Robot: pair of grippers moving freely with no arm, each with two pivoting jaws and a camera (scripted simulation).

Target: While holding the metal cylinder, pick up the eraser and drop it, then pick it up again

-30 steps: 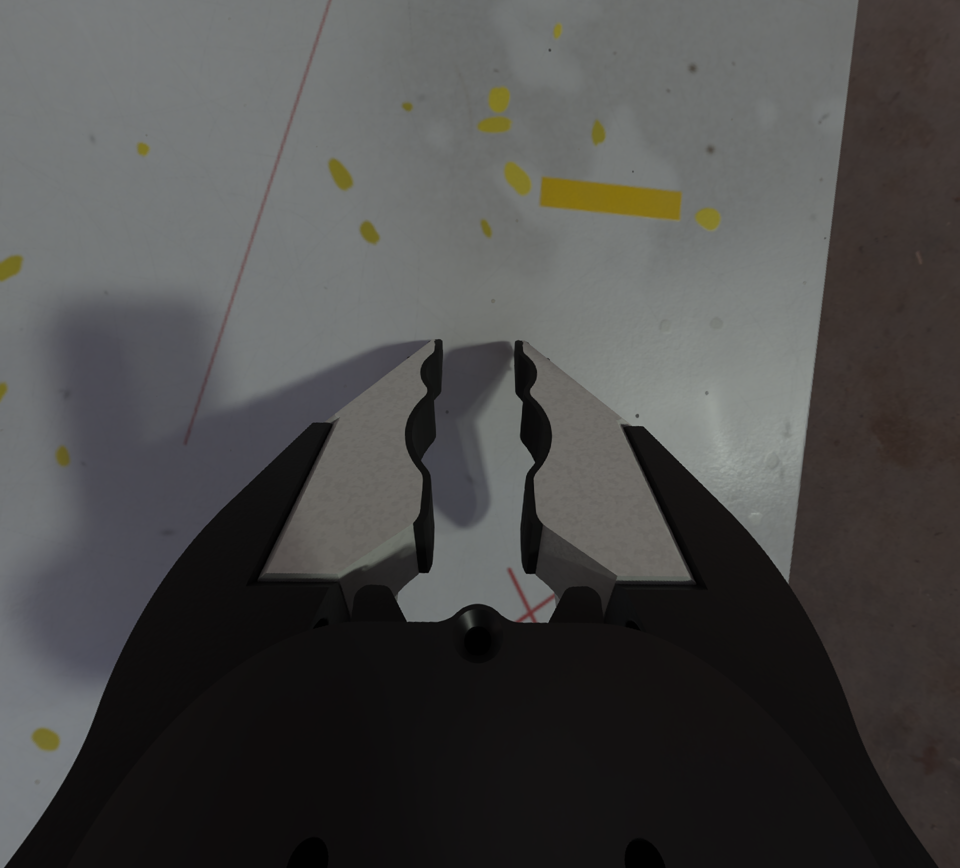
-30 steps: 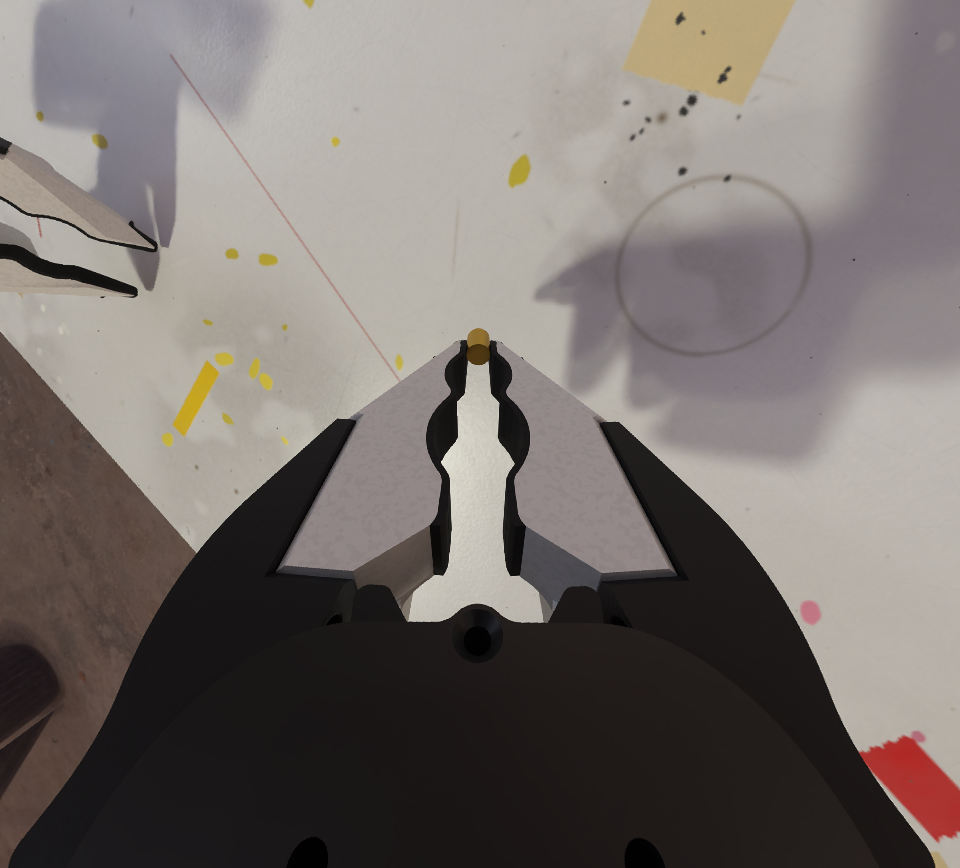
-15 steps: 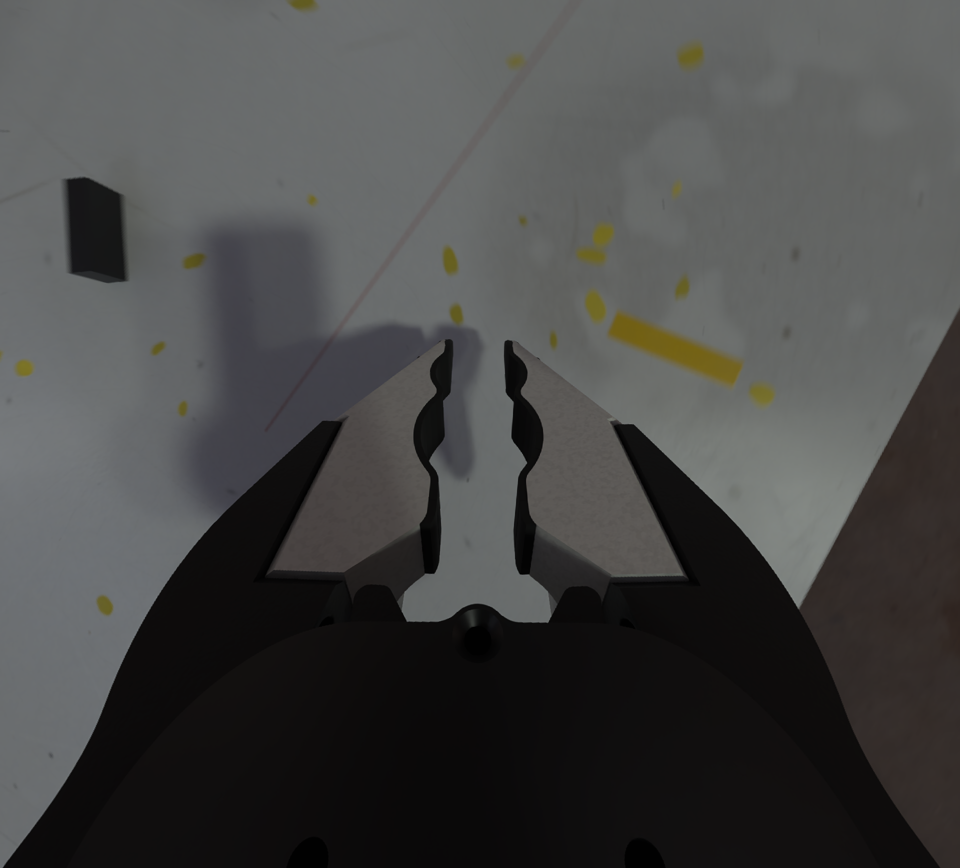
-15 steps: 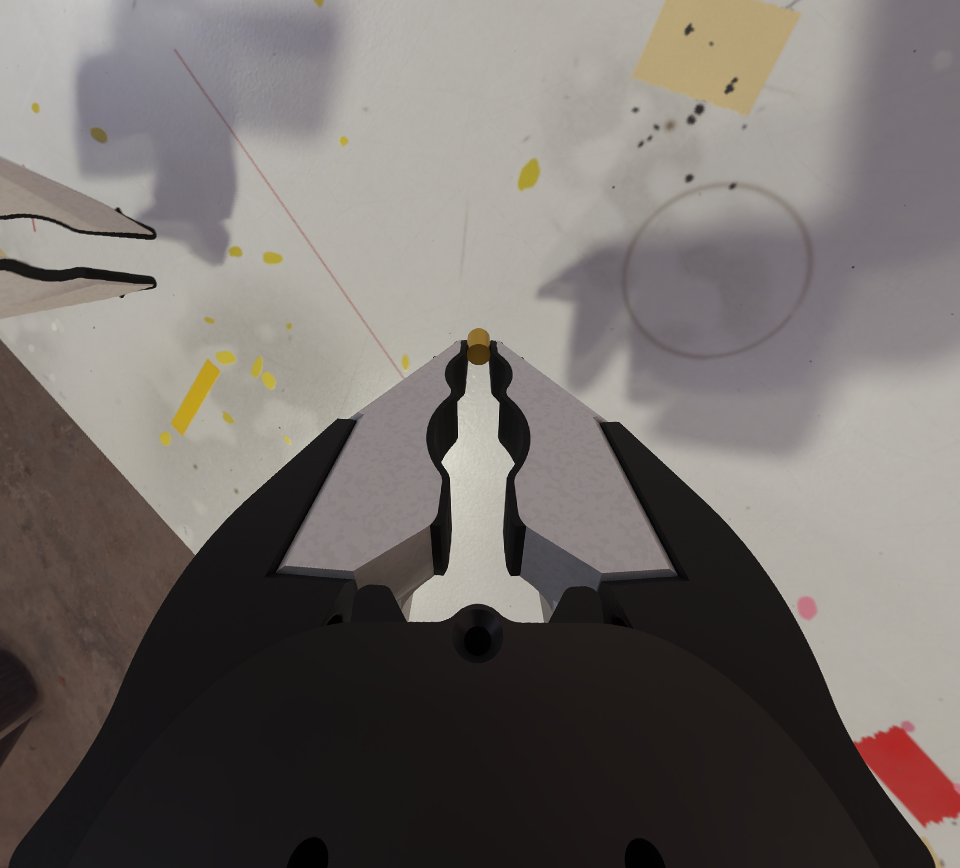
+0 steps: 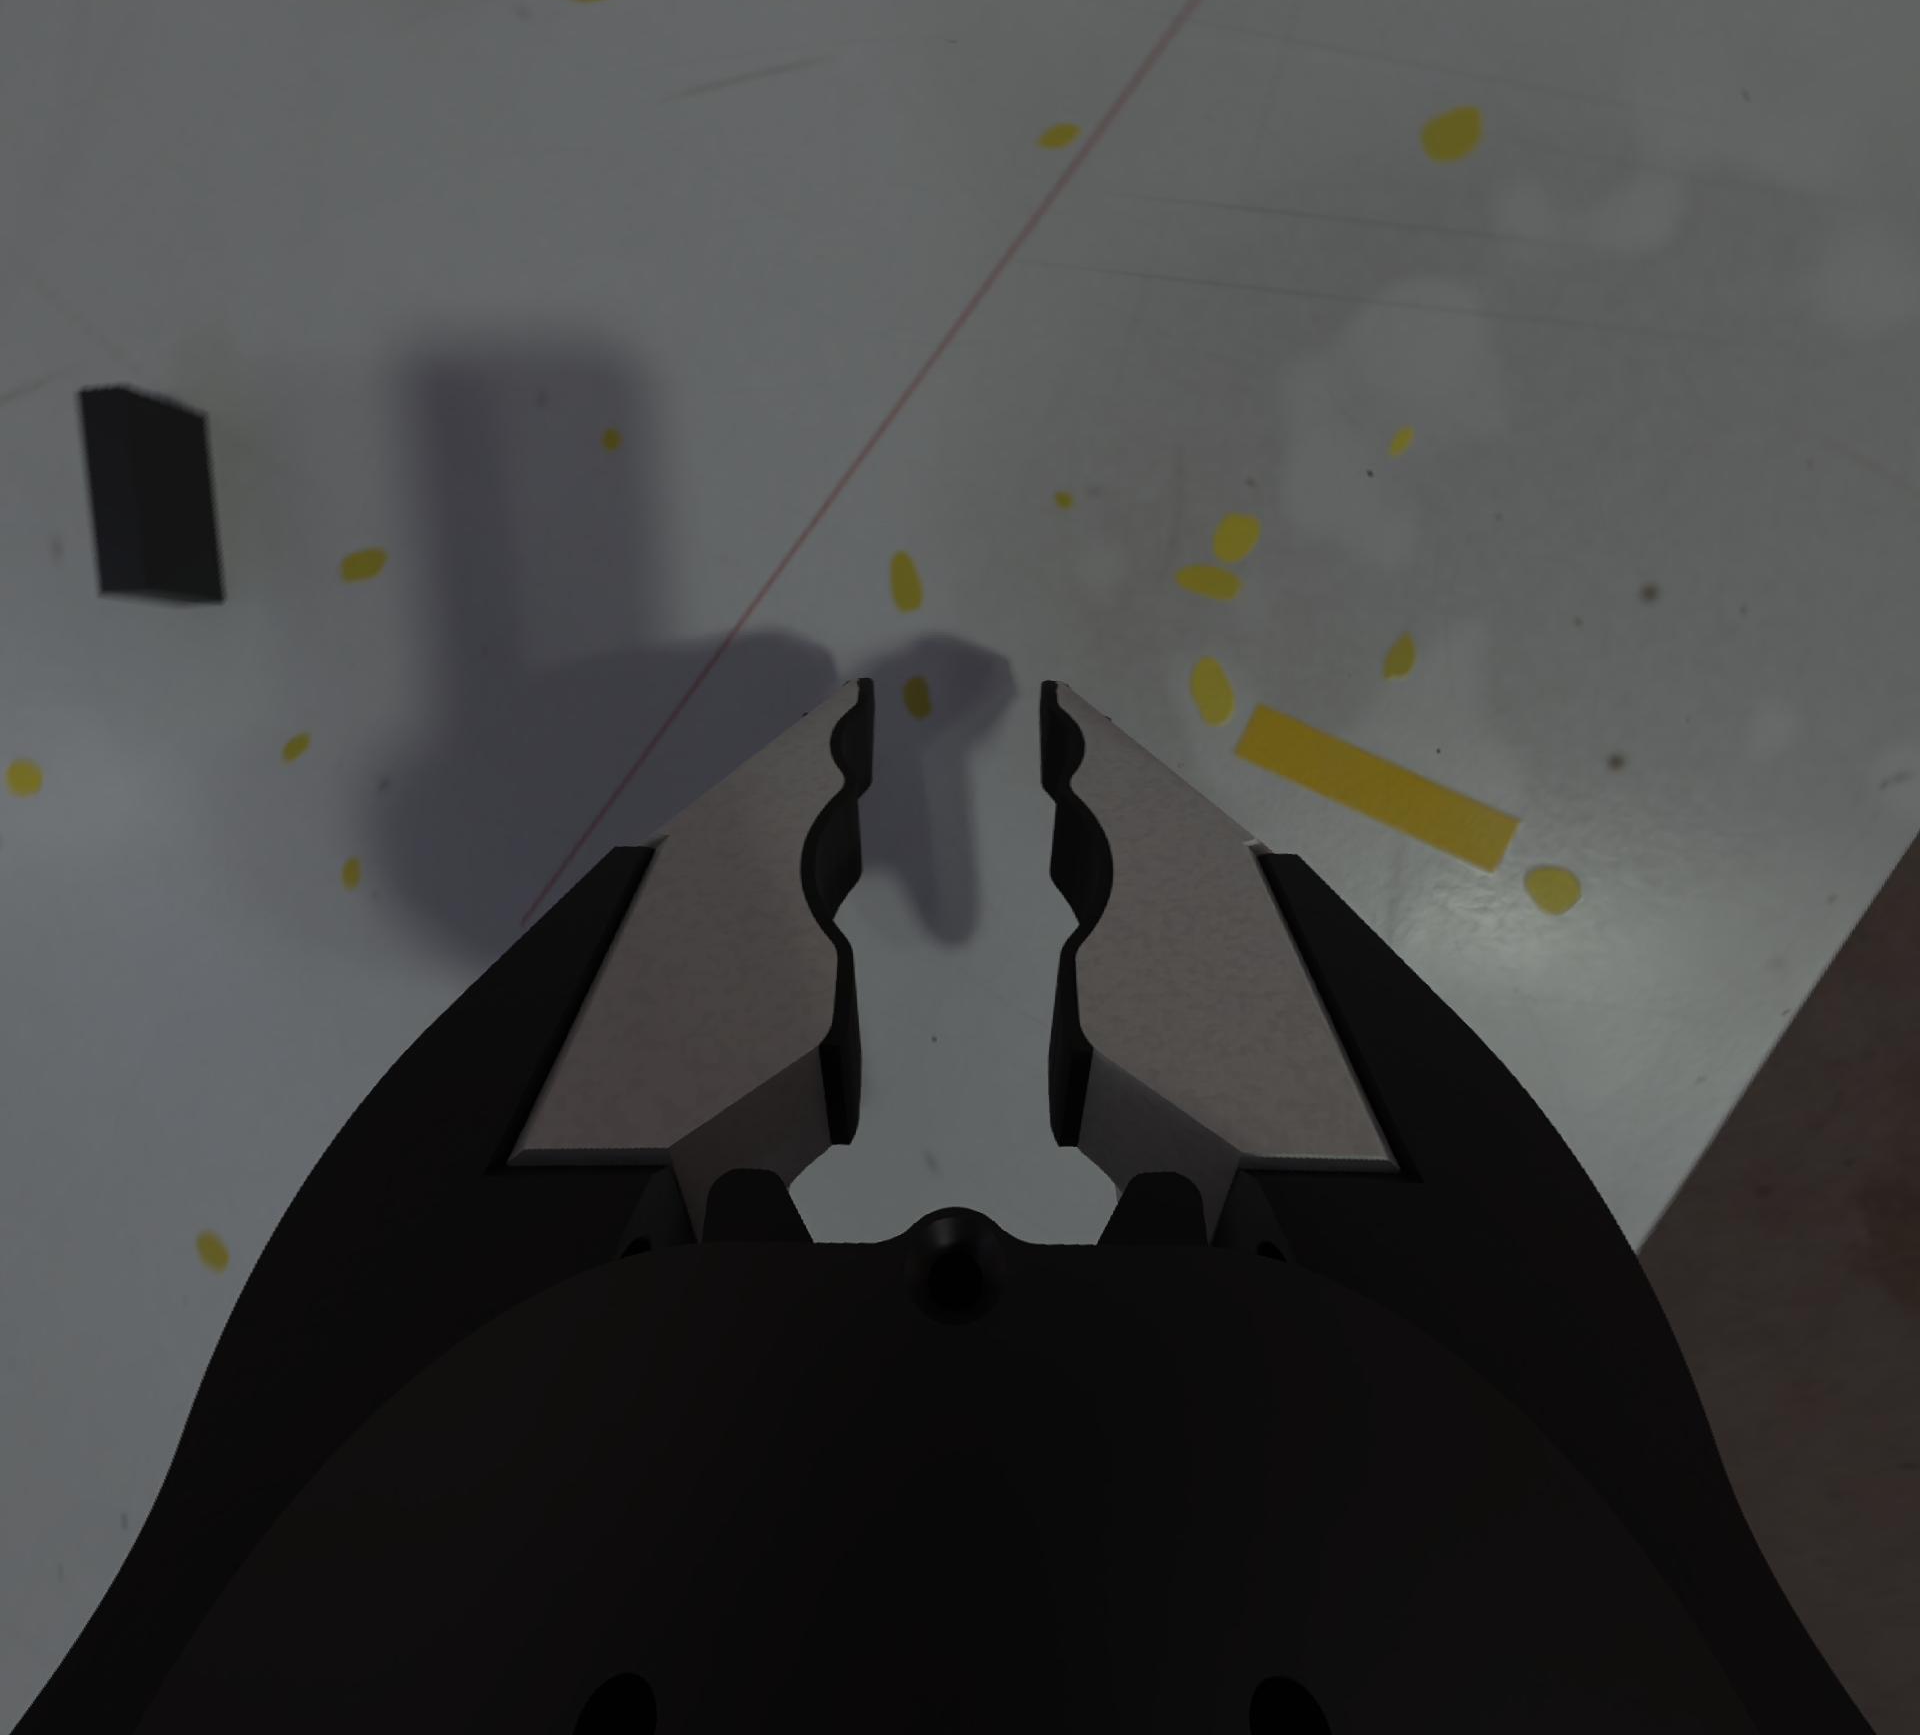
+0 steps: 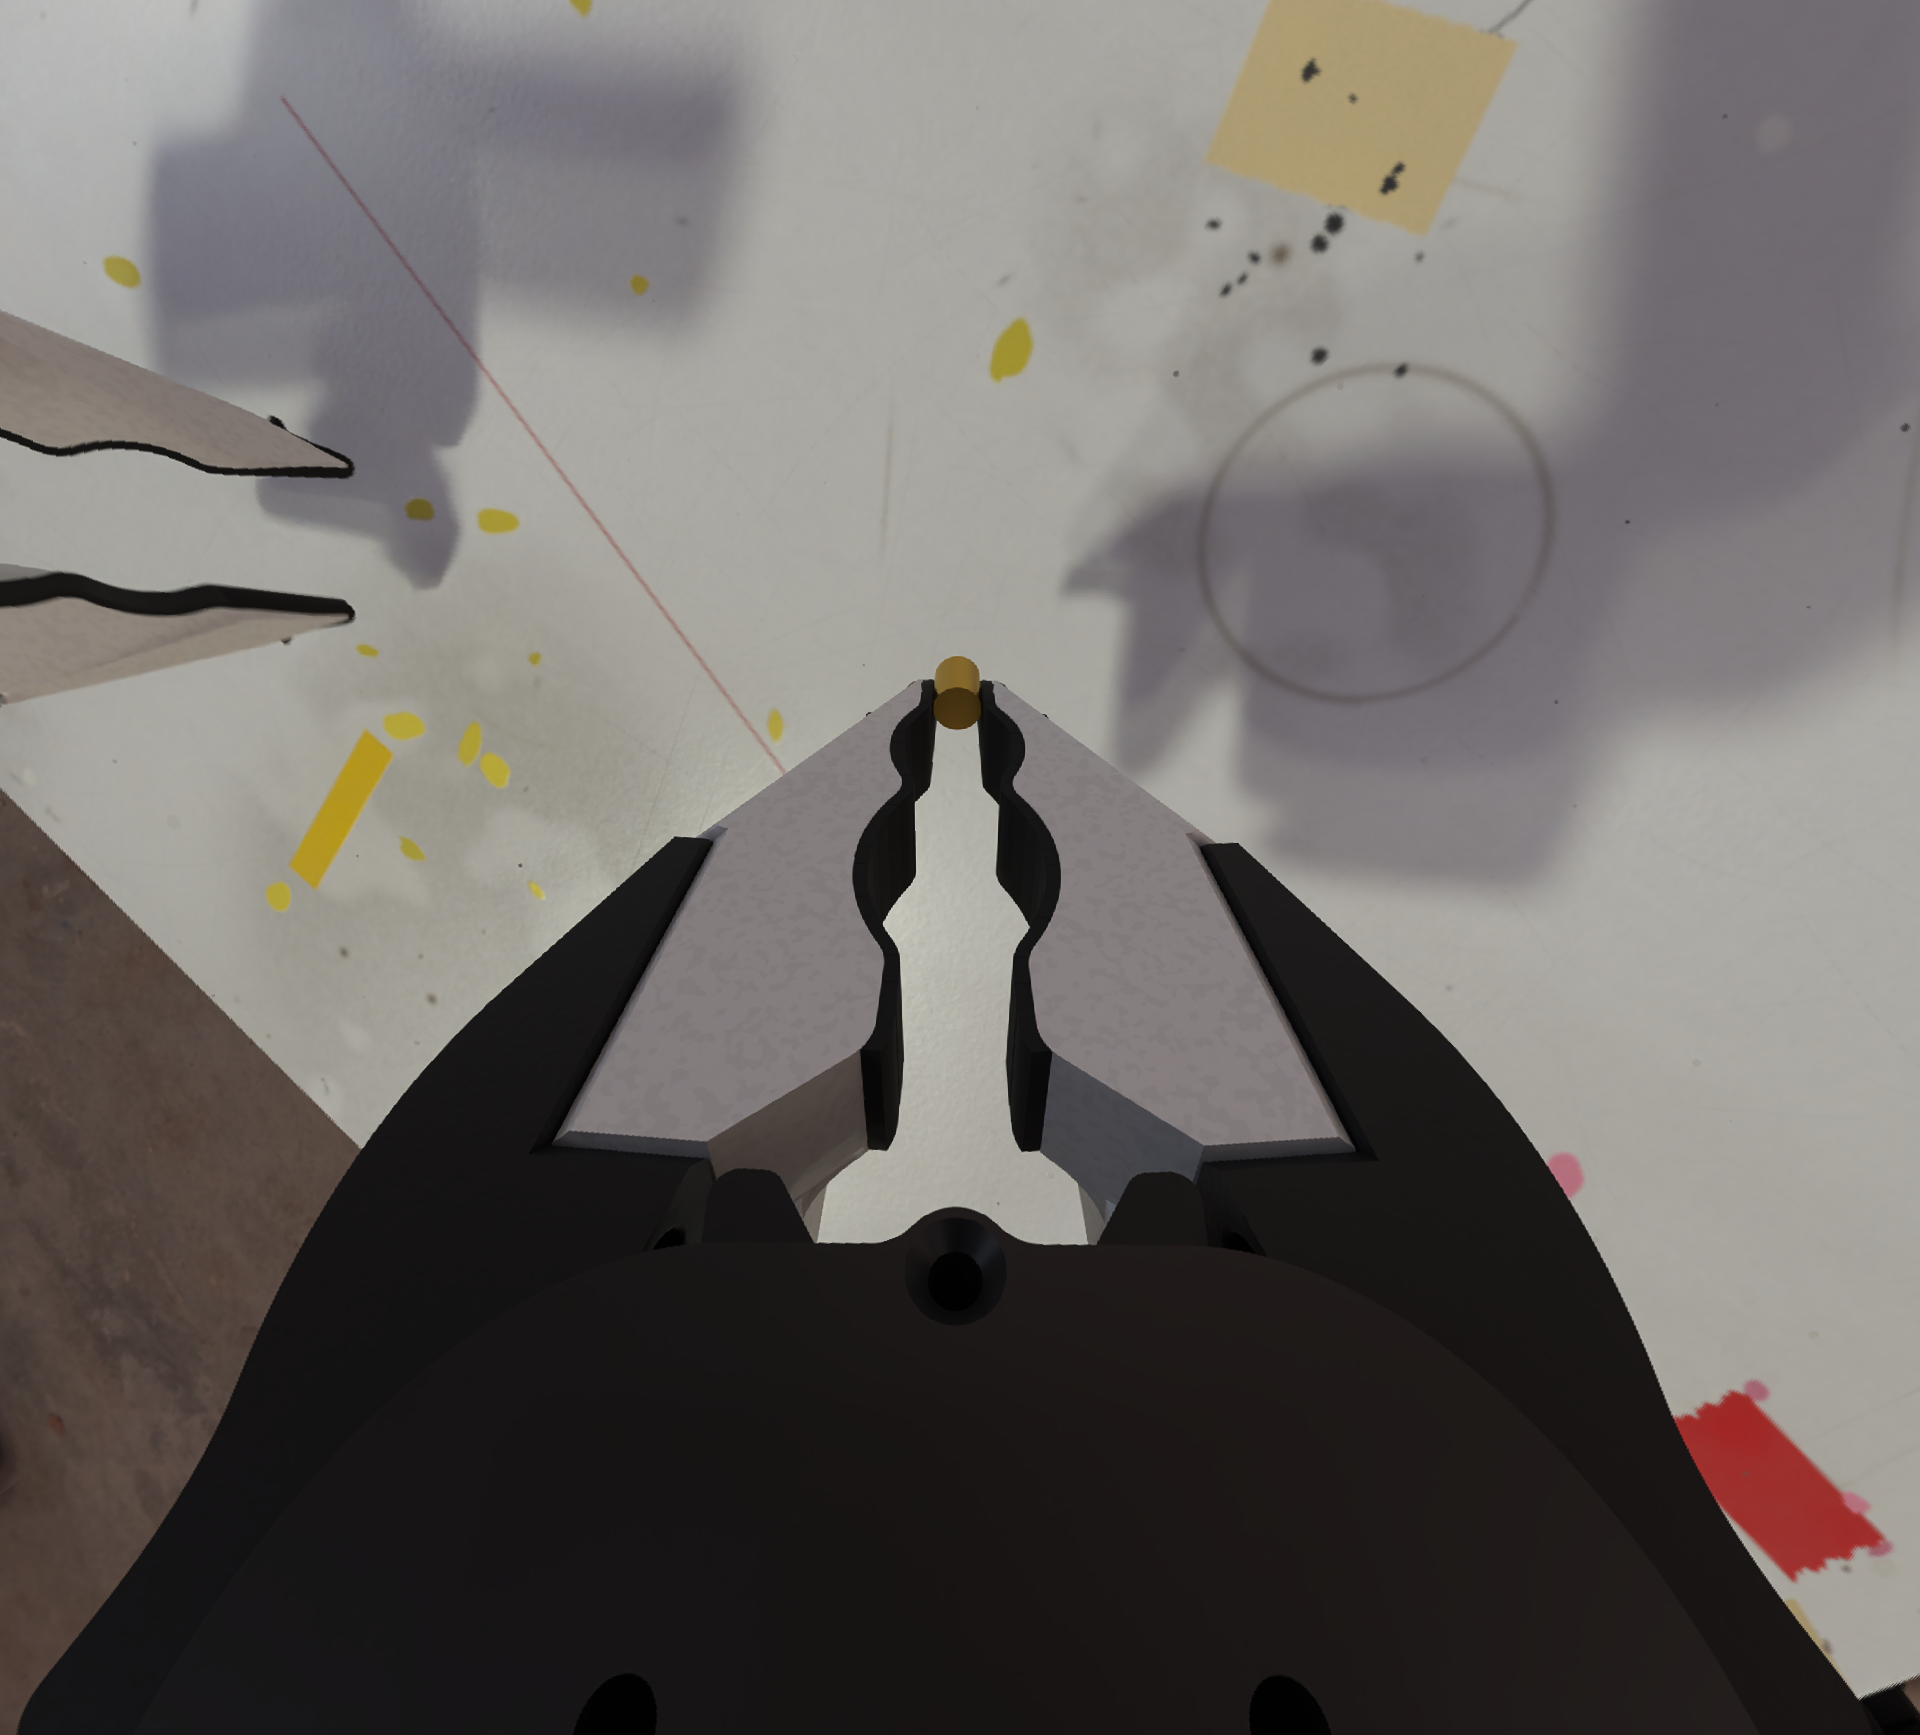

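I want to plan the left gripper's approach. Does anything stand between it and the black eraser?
Nothing visible does. The left gripper is open and empty; the eraser lies far to its left on bare table, with only paint spots and shadow between.

Workshop: paint-spattered tabletop (image 6: pixel 1039 127)

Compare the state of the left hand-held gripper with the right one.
The left hand-held gripper is open and holds nothing; the right hand-held gripper is shut on the small brass-coloured metal cylinder at its tips. The left has the black eraser lying off to its left; the right's view shows no eraser. Both hover over the white table.
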